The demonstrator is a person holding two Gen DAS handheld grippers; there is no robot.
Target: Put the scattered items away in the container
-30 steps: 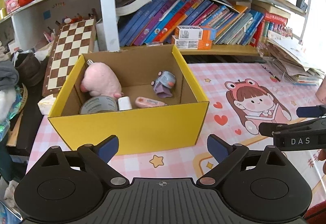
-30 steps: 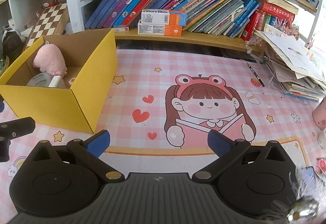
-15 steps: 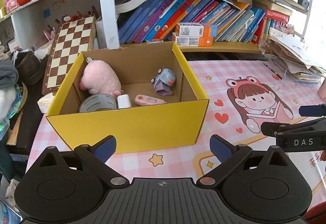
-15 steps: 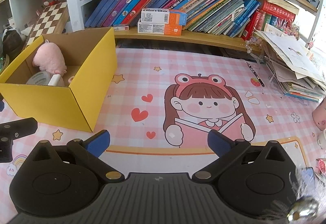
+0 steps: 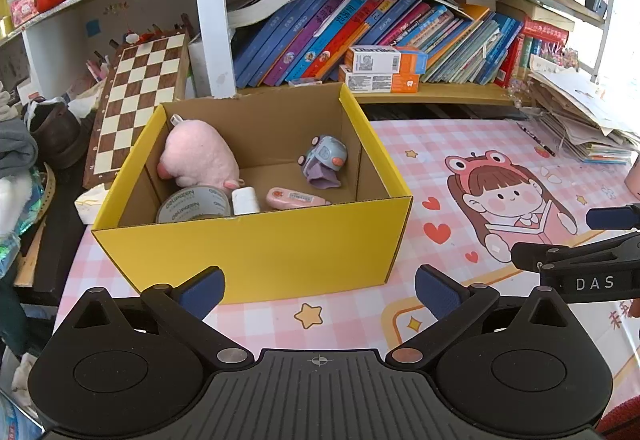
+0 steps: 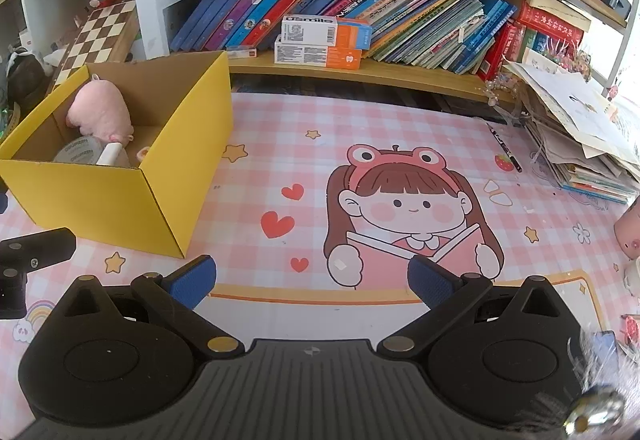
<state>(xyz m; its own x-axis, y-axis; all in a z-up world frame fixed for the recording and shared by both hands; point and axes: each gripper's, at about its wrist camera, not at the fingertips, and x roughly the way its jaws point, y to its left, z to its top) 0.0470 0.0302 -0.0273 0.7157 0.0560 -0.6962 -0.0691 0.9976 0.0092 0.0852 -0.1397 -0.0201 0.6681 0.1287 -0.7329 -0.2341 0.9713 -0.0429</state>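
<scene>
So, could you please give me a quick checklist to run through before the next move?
1. Left hand-held gripper open and empty: ok.
2. Right hand-held gripper open and empty: ok.
3. Yellow box upright, top open: ok.
4. Pink plush, tape roll, toy car inside the box: ok.
5. Mat between grippers and box free of loose items: ok.
6. Pink object at the mat's right edge belongs to the tidy-up: cannot tell.

Table with a pink checked cartoon mat

On the table (image 6: 280,128), the yellow box (image 6: 132,200) stands ahead-left of the right tool (image 6: 311,282); a pile of papers (image 6: 576,136) lies far ahead-right, and a pen (image 6: 505,151) just beside the pile.
</scene>
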